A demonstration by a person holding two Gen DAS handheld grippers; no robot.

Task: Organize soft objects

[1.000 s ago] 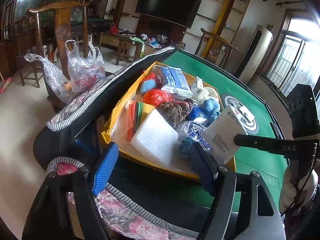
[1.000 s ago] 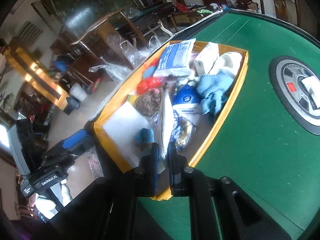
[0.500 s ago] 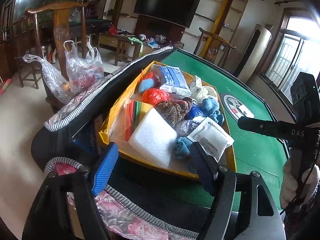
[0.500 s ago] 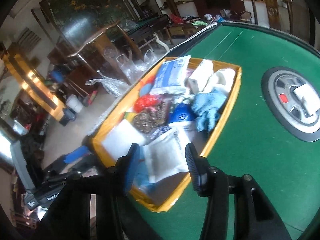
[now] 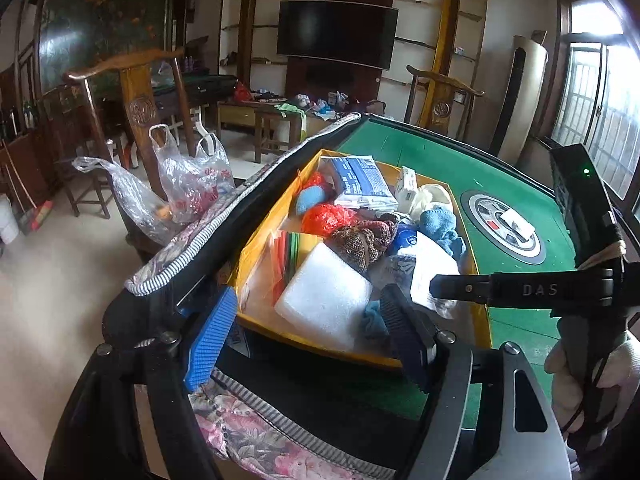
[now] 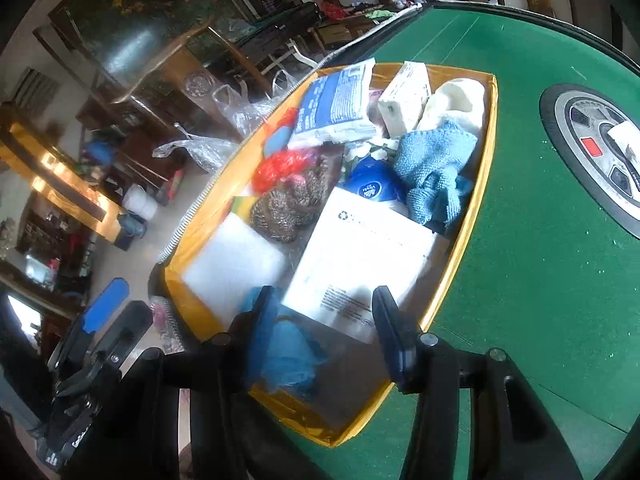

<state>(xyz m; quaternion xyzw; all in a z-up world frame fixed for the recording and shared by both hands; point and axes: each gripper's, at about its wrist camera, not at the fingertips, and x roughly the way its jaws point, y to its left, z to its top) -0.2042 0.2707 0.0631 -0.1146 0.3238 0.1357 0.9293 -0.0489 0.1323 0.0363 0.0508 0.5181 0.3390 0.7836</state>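
An open yellow-lined storage bag [image 5: 478, 312] [image 6: 484, 184] lies on the green table, full of soft items. A white flat packet [image 6: 360, 256] [image 5: 434, 268] rests on top near its front end. Beside it are a white foam block [image 5: 326, 296] [image 6: 232, 264], a brown knit piece [image 5: 364, 240], a blue towel [image 6: 434, 160], a red mesh bundle [image 5: 326, 218] and a blue-white pack [image 5: 362, 182]. My right gripper [image 6: 326, 326] is open and empty just above the packet. My left gripper [image 5: 312, 332] is open and empty at the bag's near end.
The bag's floral lid [image 5: 224, 224] hangs open on the left. The green table [image 6: 540, 280] has a round centre panel [image 5: 502, 226]. Wooden chairs [image 5: 140, 92], plastic bags [image 5: 188, 180] and a TV [image 5: 338, 34] stand beyond.
My right gripper held the white packet upright, then opened and let it fall flat into the bag. It now hovers open over it. The left gripper stayed put.
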